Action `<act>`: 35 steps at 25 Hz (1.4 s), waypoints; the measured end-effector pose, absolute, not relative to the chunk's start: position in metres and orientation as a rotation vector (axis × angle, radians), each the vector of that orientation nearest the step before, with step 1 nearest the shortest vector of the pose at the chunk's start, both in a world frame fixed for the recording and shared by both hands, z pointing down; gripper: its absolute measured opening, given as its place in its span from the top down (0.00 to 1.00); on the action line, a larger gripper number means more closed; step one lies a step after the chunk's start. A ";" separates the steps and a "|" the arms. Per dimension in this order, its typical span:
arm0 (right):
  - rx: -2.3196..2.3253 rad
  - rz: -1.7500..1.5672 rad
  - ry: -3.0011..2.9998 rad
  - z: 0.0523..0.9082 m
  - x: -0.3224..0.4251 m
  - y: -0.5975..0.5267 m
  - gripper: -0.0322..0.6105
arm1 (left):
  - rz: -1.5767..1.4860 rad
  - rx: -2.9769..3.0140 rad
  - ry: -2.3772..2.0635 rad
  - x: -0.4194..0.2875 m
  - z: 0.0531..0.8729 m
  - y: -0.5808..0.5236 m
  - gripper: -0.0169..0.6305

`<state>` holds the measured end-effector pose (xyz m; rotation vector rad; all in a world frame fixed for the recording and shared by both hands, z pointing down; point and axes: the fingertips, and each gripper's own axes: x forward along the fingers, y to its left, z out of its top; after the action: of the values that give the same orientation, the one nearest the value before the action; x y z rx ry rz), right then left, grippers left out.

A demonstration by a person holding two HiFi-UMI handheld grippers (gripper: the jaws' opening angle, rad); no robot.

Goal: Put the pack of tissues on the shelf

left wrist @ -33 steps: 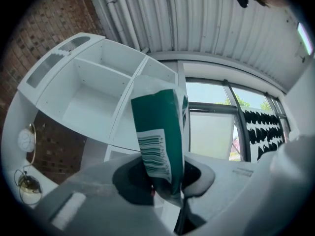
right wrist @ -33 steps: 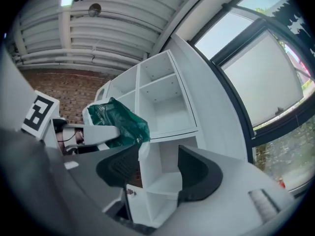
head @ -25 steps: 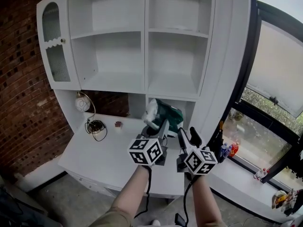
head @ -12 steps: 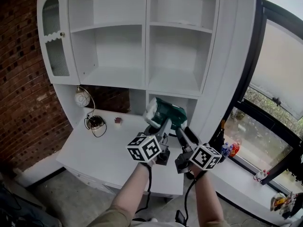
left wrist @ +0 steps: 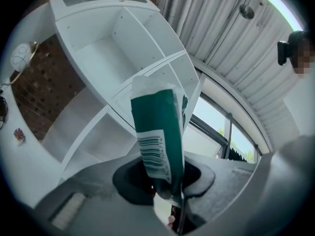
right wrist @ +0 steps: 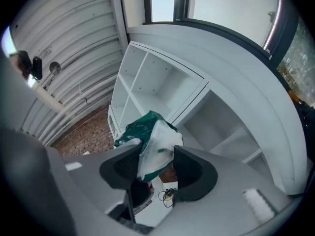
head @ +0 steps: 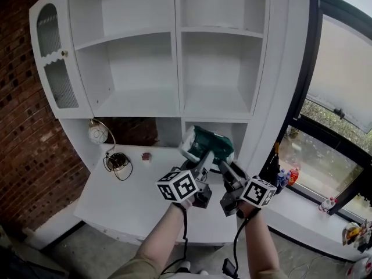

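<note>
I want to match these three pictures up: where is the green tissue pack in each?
Head view: tissue pack at centre, just below the open shelves.
Left gripper view: tissue pack at centre, standing upright.
Right gripper view: tissue pack low centre, crumpled.
Shared landmark: white shelf unit.

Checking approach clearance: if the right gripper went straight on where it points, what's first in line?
The pack of tissues: its pale end sits between the fingers of the right gripper, which have just been closing, apparently not yet clamped. Behind it is the white shelf unit, though depth is unclear.
</note>
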<state>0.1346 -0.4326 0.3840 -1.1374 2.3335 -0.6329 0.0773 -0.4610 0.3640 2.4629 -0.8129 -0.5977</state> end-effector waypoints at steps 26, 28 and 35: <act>-1.290 -0.519 2.240 0.344 0.164 -0.460 0.86 | -0.408 2.640 -0.678 0.072 0.372 -0.491 0.62; -1.308 -0.517 2.249 0.342 0.173 -0.463 0.86 | -0.427 2.621 -0.697 0.072 0.371 -0.492 0.62; -1.235 -0.489 2.352 0.323 0.178 -0.468 0.87 | -0.526 2.554 -0.774 0.078 0.362 -0.492 0.77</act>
<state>0.1776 -0.4684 0.3231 -1.2348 2.3525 -0.4888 0.0782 -0.4918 0.3616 2.5544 -0.7740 -0.5262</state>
